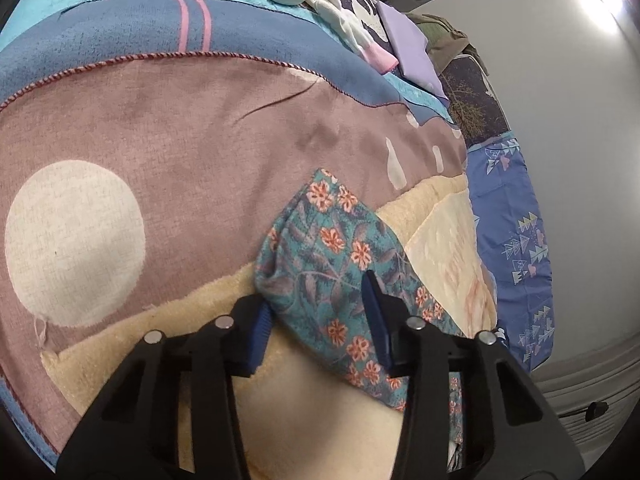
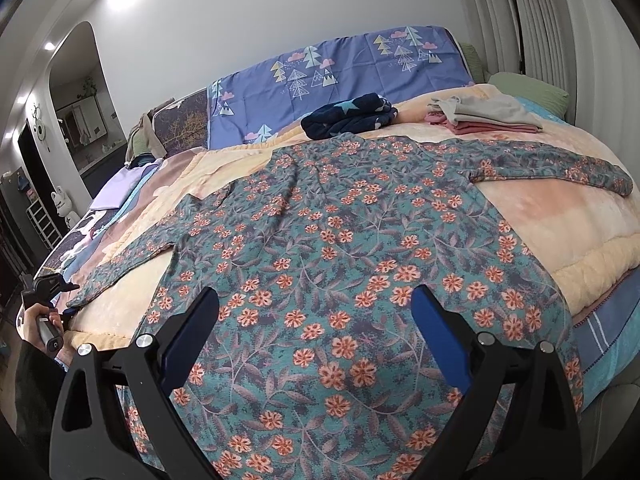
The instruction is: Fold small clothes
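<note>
On yellow fleece blanket (image 2: pixel 552 240): teal floral long-sleeved top (image 2: pixel 320 248) spread flat, left gripper (image 1: pixel 320 316) agape around sleeve cuff (image 1: pixel 320 248), right gripper (image 2: pixel 316 344) agape over hem; risk of thin knit slipping or blanket pinched too.

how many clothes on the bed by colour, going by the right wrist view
teal floral long-sleeved garment, spread flat: 1
dark navy star-print bundle: 1
grey folded garment: 1
pink folded clothes under the grey one: at least 1, layers unclear
total: at least 4
</note>
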